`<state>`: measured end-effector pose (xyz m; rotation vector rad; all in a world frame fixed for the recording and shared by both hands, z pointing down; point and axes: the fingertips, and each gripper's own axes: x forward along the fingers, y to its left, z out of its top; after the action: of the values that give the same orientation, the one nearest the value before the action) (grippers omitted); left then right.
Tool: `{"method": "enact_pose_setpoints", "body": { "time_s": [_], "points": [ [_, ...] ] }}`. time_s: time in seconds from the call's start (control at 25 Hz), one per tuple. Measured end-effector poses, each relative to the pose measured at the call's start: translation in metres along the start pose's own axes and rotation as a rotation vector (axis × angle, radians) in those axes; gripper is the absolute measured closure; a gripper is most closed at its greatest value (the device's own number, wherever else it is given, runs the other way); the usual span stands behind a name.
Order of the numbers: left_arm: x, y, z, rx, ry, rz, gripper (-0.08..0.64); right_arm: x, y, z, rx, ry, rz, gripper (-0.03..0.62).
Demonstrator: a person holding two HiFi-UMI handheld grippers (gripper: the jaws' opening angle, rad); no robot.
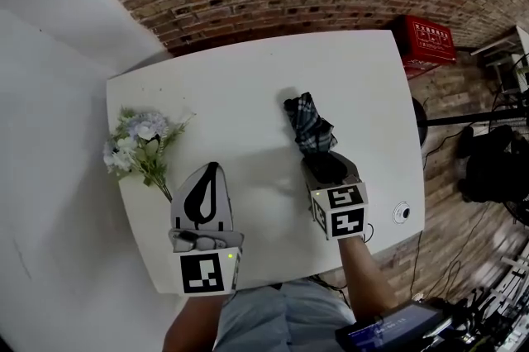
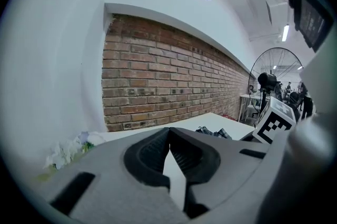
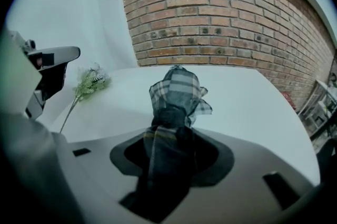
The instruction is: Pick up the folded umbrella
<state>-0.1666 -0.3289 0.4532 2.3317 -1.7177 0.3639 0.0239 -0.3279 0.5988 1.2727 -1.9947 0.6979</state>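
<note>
The folded umbrella (image 1: 311, 127), in dark checked fabric, lies on the white table (image 1: 248, 78) right of centre, pointing away from me. My right gripper (image 1: 328, 166) sits over its near end and is shut on it. In the right gripper view the umbrella (image 3: 177, 92) fills the gap between the jaws of that gripper (image 3: 169, 136), and its loose fabric end sticks out ahead. My left gripper (image 1: 212, 169) hovers above the table's near left part, apart from the umbrella. Its tips meet, with nothing between them (image 2: 169, 131).
A bunch of pale artificial flowers (image 1: 137, 145) lies at the table's left edge. A small round white object (image 1: 402, 213) sits near the front right corner. A red box (image 1: 430, 41) stands on the floor by the brick wall, and black stands and cables crowd the right side.
</note>
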Motion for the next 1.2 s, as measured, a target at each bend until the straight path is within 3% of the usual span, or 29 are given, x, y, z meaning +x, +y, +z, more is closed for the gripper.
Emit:
{"method": "enact_pose_setpoints", "body": {
  "time_s": [0.6,0.76,1.2],
  "points": [
    [-0.02,-0.005,0.02,0.046,-0.067,0.036,0.554,-0.032,0.0,0.036,-0.033,-0.144,-0.002,0.405],
    [-0.027,-0.011,0.027,0.027,-0.072,0.039,0.554,-0.044,0.001,0.046,-0.044,-0.185,-0.002,0.405],
    [-0.056,-0.025,0.055,0.097,-0.161,0.059,0.554,-0.09,0.006,0.073,-0.07,-0.302,0.007,0.405]
  ]
}}
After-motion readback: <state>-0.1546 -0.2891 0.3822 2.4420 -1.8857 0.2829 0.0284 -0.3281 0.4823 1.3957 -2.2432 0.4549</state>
